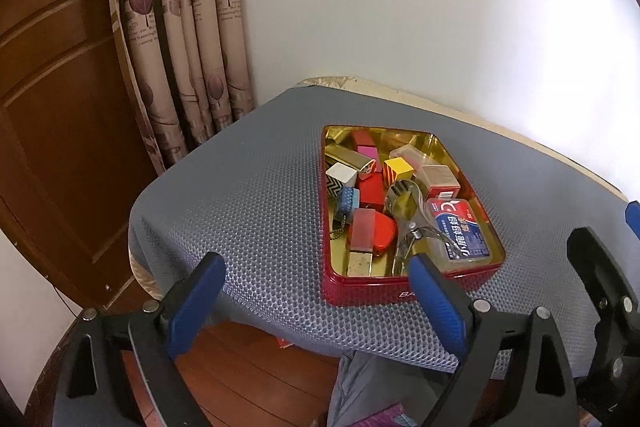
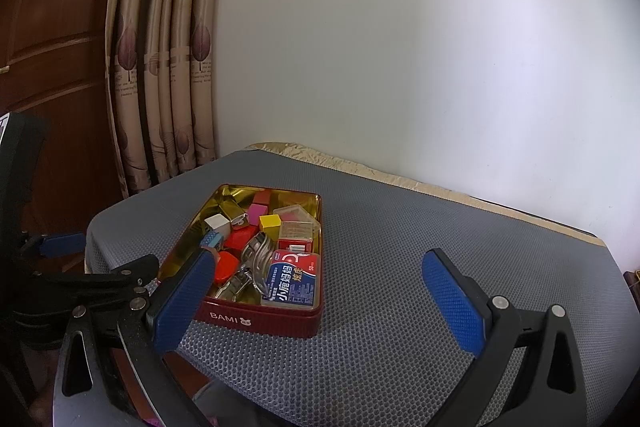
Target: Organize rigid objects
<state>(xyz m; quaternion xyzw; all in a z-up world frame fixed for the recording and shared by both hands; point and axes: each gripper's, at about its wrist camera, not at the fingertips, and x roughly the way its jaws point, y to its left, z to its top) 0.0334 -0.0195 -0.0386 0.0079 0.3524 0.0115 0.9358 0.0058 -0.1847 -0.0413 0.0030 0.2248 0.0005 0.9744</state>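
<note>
Both grippers, left (image 1: 316, 291) and right (image 2: 320, 291), spread empty; full tin (image 2: 256, 319) on mat (image 2: 400, 247), curtain (image 2: 160, 87) behind.

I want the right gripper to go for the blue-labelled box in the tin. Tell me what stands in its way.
Nothing visible does. The right gripper hangs open in front of the red tin, which has no lid on. The blue-labelled box lies on top in the tin's near corner, with metal clips beside it, not over it.

A lidless red tin (image 1: 404, 283) with gold lining, crowded with small blocks and boxes, lies flat.
</note>
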